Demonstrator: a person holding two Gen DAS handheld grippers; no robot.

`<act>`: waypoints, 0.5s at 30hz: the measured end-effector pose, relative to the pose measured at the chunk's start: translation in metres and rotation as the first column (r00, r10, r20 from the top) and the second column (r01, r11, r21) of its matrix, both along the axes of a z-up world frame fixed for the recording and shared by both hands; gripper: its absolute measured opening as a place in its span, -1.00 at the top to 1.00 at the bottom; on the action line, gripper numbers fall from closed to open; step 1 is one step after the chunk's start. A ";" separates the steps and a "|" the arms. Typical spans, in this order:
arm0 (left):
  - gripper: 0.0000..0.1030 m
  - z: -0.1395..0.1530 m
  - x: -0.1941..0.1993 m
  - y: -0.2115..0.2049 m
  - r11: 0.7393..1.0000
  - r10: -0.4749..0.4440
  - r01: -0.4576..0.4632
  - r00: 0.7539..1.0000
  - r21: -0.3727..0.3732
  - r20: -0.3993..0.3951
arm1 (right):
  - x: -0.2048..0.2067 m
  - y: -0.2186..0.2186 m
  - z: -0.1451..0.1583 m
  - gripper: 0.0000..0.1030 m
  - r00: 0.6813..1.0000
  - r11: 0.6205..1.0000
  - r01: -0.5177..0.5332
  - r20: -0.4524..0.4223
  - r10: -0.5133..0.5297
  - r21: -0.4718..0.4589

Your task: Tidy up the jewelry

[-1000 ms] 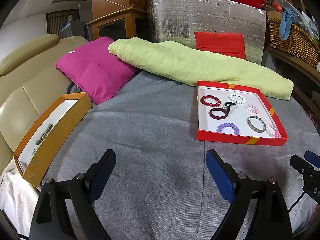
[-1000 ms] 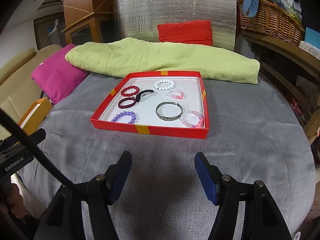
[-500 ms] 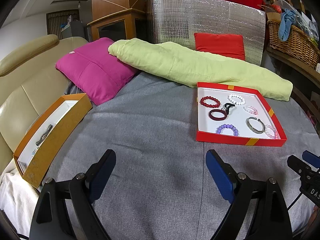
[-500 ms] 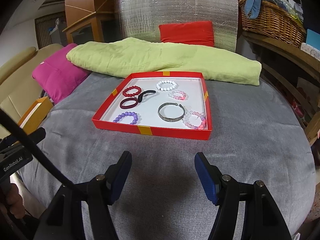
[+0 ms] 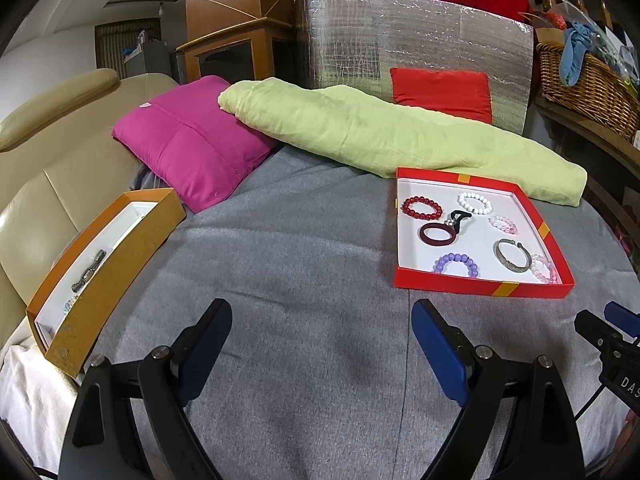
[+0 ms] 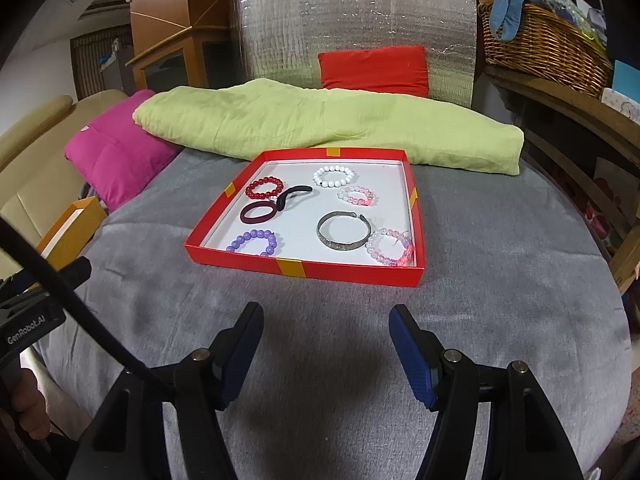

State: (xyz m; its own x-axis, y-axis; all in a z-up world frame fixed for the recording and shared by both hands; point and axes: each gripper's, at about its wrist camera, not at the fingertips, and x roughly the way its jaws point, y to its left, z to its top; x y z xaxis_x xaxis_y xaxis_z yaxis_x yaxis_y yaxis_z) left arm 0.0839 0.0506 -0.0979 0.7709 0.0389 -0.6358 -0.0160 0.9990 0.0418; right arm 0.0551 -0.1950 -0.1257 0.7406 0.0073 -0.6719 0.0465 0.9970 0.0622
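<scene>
Only the left wrist view looks down into the orange box (image 5: 100, 276), which sits out beyond the left gripper's (image 5: 322, 338) left finger and holds a dark metal piece (image 5: 89, 266); in the right wrist view only a corner of that box shows. The red tray (image 6: 308, 270) lies straight ahead of the right gripper (image 6: 326, 340), and ahead and to the right of the left one. It holds seven pieces: five bead bracelets (red, white, purple, two pink), one silver bangle (image 6: 344, 230), and one maroon hair tie (image 6: 260, 213) with a black loop against it. Both grippers hover over the grey cloth (image 6: 500, 300) with fingers spread wide, holding nothing.
</scene>
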 end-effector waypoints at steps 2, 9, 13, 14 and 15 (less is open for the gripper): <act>-0.77 0.000 0.001 0.000 1.000 0.002 -0.002 1.000 -0.002 0.000 | 0.002 -0.001 -0.001 -0.34 1.000 1.000 0.000 -0.004 0.000 0.007; -0.77 0.000 0.004 -0.003 1.000 -0.001 0.001 1.000 -0.012 0.002 | 0.009 0.001 -0.004 -0.34 1.000 1.000 -0.007 -0.017 0.007 0.010; -0.77 0.002 0.005 -0.006 1.000 -0.003 0.003 1.000 -0.019 0.008 | 0.010 -0.002 -0.005 -0.34 1.000 1.000 -0.010 -0.027 0.011 0.021; -0.77 0.002 0.005 -0.007 1.000 -0.006 0.006 1.000 -0.022 0.011 | 0.010 -0.006 -0.004 -0.33 1.000 1.000 -0.004 -0.027 0.005 0.021; -0.77 0.003 0.006 -0.009 1.000 -0.007 0.007 1.000 -0.018 0.011 | 0.011 -0.013 -0.003 -0.34 1.000 1.000 0.010 -0.028 -0.010 0.019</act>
